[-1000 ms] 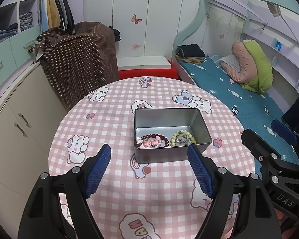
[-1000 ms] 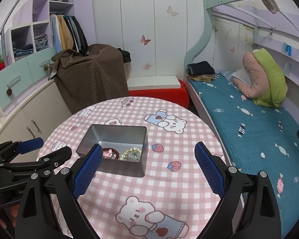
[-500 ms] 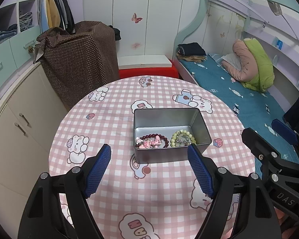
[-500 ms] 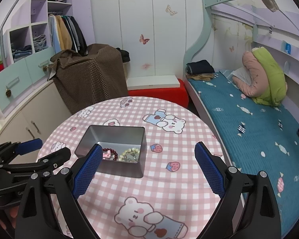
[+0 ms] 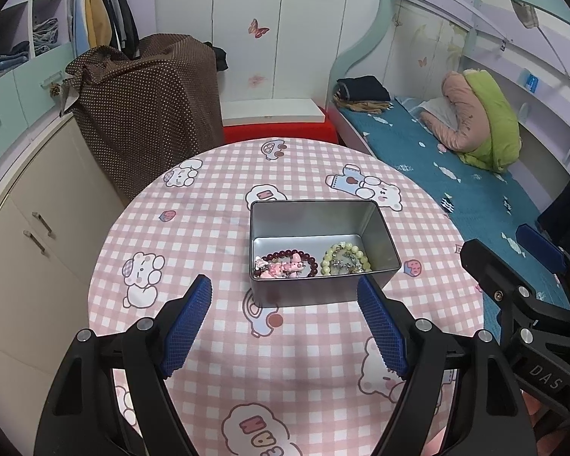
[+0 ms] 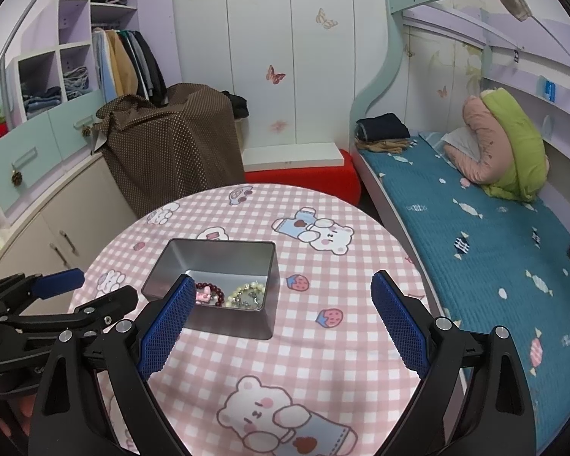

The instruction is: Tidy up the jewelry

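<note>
An open silver metal tin [image 5: 315,211] [image 6: 216,249] stands mid-table on the pink checked cloth. Inside lie a dark red bead bracelet [image 5: 304,256] [image 6: 211,288], pink charms [image 5: 281,268] and a pale green bead bracelet [image 5: 345,256] [image 6: 247,289]. My left gripper [image 5: 285,323] is open and empty, held above the table just in front of the tin. My right gripper [image 6: 281,323] is open and empty, to the right of the tin and above the cloth. Each gripper shows in the other's view: the right in the left wrist view [image 5: 520,266], the left in the right wrist view [image 6: 68,292].
The round table [image 5: 193,228] has a rim near cabinets [image 5: 30,228] at left and a bed [image 5: 456,174] at right. A brown dotted cover [image 5: 148,106] drapes something behind the table. A red bench with a white top [image 5: 273,121] stands at the wardrobe.
Both grippers have barely drifted; the right wrist view has shifted slightly, with the tin a little lower left. Jaws stay open and the tin's contents are unchanged.
</note>
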`<state>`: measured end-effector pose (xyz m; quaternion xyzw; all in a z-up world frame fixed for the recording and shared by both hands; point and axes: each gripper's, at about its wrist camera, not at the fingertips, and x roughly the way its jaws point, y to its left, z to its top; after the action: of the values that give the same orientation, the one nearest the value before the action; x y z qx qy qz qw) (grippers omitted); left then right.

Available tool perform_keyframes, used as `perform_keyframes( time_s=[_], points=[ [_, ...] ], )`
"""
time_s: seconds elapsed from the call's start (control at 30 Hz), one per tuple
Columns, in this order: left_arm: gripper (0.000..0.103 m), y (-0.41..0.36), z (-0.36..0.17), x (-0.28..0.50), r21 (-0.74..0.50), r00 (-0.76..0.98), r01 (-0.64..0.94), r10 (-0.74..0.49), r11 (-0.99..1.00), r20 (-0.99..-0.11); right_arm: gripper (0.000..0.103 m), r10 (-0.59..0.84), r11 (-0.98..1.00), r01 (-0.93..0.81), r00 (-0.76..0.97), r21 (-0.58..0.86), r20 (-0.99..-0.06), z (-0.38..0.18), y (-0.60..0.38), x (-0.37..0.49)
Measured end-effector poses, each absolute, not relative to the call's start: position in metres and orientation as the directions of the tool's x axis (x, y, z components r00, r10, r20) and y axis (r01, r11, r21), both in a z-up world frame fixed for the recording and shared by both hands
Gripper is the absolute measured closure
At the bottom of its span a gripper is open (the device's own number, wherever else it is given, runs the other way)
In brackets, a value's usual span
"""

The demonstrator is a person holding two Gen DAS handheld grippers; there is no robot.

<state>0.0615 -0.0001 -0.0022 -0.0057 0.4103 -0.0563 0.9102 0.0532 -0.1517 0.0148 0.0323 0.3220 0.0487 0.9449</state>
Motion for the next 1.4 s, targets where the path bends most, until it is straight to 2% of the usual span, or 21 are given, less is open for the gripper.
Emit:
perform_keyframes(
  time_s=[1.4],
  points=[
    [0.027, 0.0009, -0.0013, 0.0603, -0.054, 0.657, 0.096, -0.104, 0.994, -0.747, 0.013, 0.106, 0.994, -0.061, 0.777, 0.094, -0.62, 0.0087, -0.1512, 0.0546]
  ],
)
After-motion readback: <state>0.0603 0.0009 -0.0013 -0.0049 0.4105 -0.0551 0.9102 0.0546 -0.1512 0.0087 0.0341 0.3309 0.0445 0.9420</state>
